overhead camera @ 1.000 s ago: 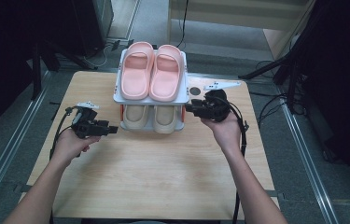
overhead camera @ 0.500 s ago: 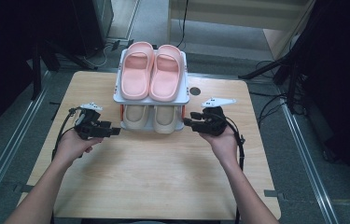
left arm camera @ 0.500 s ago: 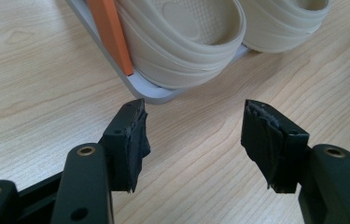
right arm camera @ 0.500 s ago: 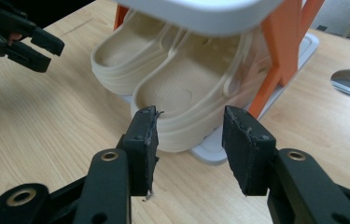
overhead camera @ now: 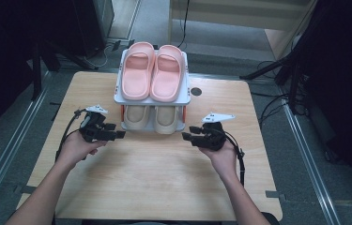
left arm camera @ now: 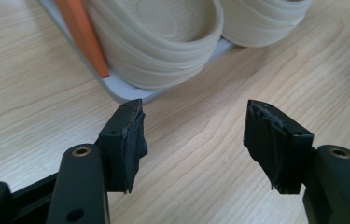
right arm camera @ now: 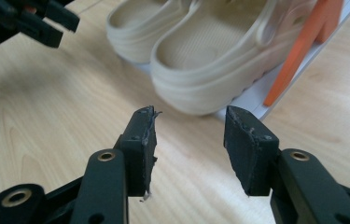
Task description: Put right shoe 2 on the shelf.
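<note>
The right gripper point(right arm camera: 189, 126) carried two blocky black jaws faced with frayed, rubbery pads, and these stood apart with bare wood between them; they had just been opening. Straight ahead of them lay the rounded heel of the nearer one of a pair of beige moulded foam clogs point(right arm camera: 214, 56), smooth and matte, with a ribbed footbed and a strap ridge round the back. The clogs sat side by side on the lower tier of a small white plastic two-tier shoe rack point(overhead camera: 185, 99), whose slim orange plastic upright point(right arm camera: 303, 51) rose just beside the nearer clog.

The left gripper point(left arm camera: 196, 135) was likewise spread wide, its worn, tattered pads gripping nothing, above the table close to the rack's white rounded corner, where the other beige clog's banded rim showed.

In the high view, the left gripper point(overhead camera: 112, 133) and the right gripper point(overhead camera: 193, 132) flanked the rack's front, each near it but not touching, each held in a hand and topped with a grey three-cornered plate. On the rack's upper tier rested a pair of glossy pink rubber slide sandals point(overhead camera: 152, 70), toes toward the person. All stood on a pale light wooden table with rounded corners point(overhead camera: 145, 187), of fine straight grain.
</note>
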Motion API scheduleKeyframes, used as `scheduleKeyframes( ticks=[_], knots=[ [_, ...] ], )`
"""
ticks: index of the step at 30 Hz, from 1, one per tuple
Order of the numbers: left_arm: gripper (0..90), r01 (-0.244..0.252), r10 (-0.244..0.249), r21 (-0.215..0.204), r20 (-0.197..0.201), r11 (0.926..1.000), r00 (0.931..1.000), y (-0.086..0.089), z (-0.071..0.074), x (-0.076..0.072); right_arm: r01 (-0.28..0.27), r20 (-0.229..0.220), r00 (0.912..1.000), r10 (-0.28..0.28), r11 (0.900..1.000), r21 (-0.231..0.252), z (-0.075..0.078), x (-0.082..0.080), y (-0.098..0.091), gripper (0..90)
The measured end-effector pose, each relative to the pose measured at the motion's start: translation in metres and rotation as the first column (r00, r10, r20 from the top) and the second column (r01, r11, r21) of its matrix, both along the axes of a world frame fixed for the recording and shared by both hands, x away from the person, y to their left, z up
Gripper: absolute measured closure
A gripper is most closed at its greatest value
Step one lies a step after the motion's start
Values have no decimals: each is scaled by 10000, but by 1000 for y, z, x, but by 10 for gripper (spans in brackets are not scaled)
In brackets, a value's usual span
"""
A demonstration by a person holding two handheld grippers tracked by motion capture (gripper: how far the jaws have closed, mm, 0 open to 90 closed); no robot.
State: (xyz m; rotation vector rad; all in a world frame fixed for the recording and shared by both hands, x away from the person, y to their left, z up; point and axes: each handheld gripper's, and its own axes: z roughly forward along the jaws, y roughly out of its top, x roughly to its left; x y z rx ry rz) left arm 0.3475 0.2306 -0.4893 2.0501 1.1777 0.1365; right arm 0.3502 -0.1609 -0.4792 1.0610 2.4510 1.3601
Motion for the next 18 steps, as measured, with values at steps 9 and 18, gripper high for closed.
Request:
scheduleKeyframes(
  ticks=[9, 18],
  knots=[
    [336, 464, -470, 140, 469, 9988, 9978, -18, 3, -7, -449, -100, 9990, 447, 9988, -212, -6, -10, 6, 503],
    [305, 574, -584, 288, 361, 9979, 9976, -29, -4, -9, -901, -159, 9959, 895, 9948, -469, -12, -12, 17, 481]
  ],
)
